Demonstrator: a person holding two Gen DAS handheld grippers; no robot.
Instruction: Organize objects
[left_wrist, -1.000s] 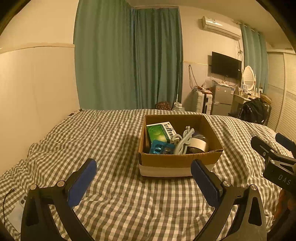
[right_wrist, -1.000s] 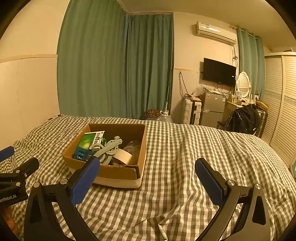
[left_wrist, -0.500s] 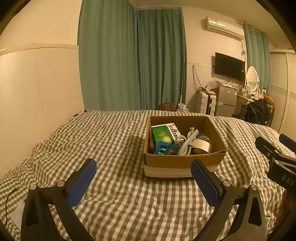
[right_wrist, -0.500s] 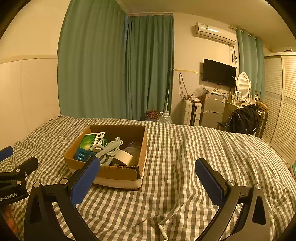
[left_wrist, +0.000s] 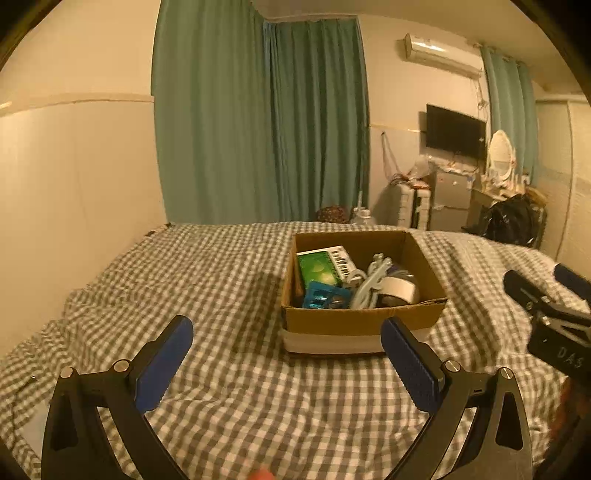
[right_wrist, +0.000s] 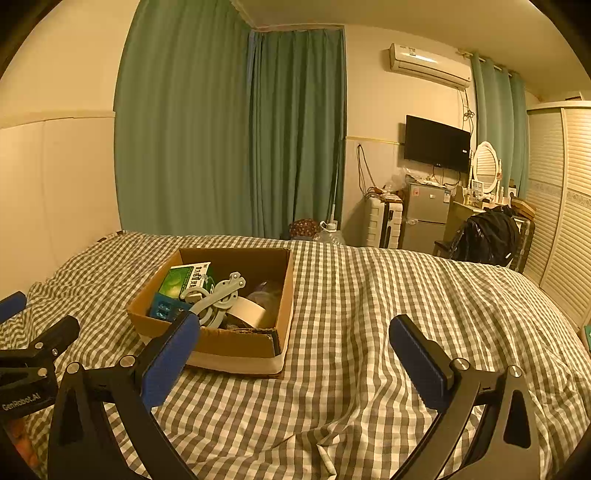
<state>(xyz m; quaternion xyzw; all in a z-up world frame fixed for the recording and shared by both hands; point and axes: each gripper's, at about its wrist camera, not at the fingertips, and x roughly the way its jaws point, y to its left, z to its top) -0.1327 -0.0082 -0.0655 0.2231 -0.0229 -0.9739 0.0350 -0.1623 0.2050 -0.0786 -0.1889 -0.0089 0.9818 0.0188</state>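
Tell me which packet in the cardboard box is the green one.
The green packet leaning at the box's far-left side, with white printed edge; the blue packet lies nearer, in front of it.

Cardboard box (left_wrist: 364, 321) on bed (left_wrist: 207, 280), tape roll (left_wrist: 400, 288) inside, curtains (left_wrist: 258, 129) behind

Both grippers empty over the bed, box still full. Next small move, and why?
Probably ease the left gripper forward and down toward the cardboard box. Both it and the right gripper are open and hold nothing, and the left one sits closer, facing the green carton and tape roll inside.
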